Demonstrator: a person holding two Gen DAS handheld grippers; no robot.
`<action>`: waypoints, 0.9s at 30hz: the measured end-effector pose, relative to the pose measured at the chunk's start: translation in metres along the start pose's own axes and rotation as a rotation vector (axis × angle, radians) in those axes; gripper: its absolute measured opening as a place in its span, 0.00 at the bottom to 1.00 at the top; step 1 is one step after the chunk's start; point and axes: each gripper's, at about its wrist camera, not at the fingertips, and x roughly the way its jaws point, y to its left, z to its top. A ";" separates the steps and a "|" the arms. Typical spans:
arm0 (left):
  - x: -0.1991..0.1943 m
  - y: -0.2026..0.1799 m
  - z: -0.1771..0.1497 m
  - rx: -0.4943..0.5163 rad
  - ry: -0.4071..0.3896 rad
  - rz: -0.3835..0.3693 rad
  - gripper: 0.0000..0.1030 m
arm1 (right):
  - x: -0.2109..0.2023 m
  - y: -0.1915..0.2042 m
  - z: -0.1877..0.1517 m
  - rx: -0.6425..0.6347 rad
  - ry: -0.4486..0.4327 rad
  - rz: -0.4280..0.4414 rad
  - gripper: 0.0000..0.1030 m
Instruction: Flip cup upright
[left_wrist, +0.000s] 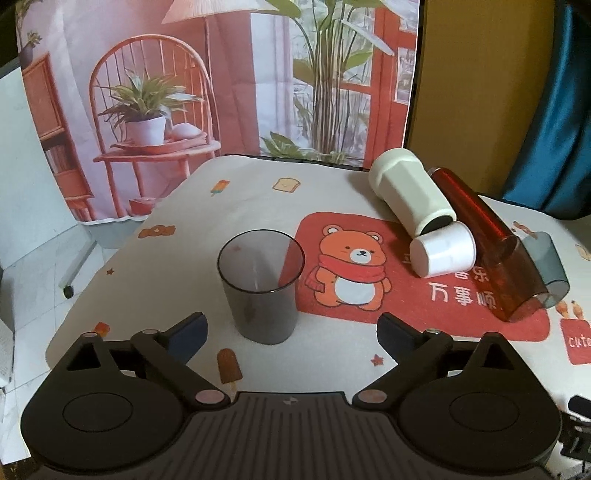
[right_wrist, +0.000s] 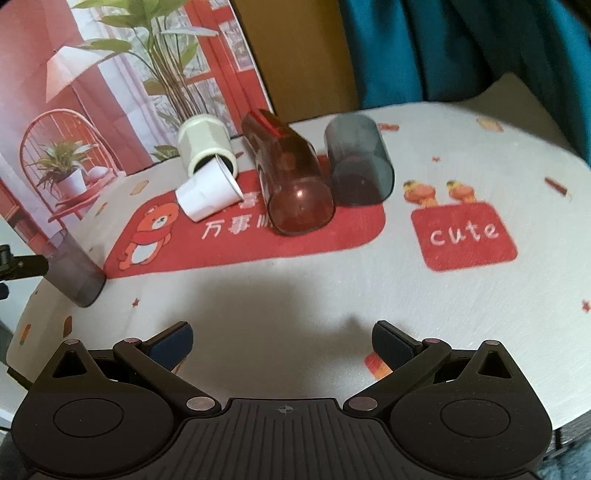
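Standing upright near the table's (left_wrist: 122, 258) left edge, the smoky grey cup (left_wrist: 260, 284) sits just ahead of the left gripper (left_wrist: 291, 332), whose jaws are spread wide and hold nothing. Toward the far right corner lie four tipped cups: a cream one (left_wrist: 410, 192), a small white one (left_wrist: 443, 254), a red tumbler (left_wrist: 491, 243) and a dark grey one (left_wrist: 550, 273).

From the right wrist, the right gripper (right_wrist: 282, 345) is also wide and empty. The dark grey cup (right_wrist: 356, 162) looks easiest to reach: approach square across its body, close gently, then rotate slowly until its base sits flat.
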 end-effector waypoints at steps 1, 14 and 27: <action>-0.003 0.001 0.000 0.003 -0.002 0.001 0.97 | -0.004 0.002 0.002 -0.008 -0.008 -0.007 1.00; -0.055 0.024 -0.019 0.038 0.011 0.056 1.00 | -0.063 0.031 0.007 -0.127 -0.124 -0.059 1.00; -0.104 0.032 -0.054 0.048 -0.027 0.043 1.00 | -0.110 0.054 -0.009 -0.194 -0.185 -0.086 1.00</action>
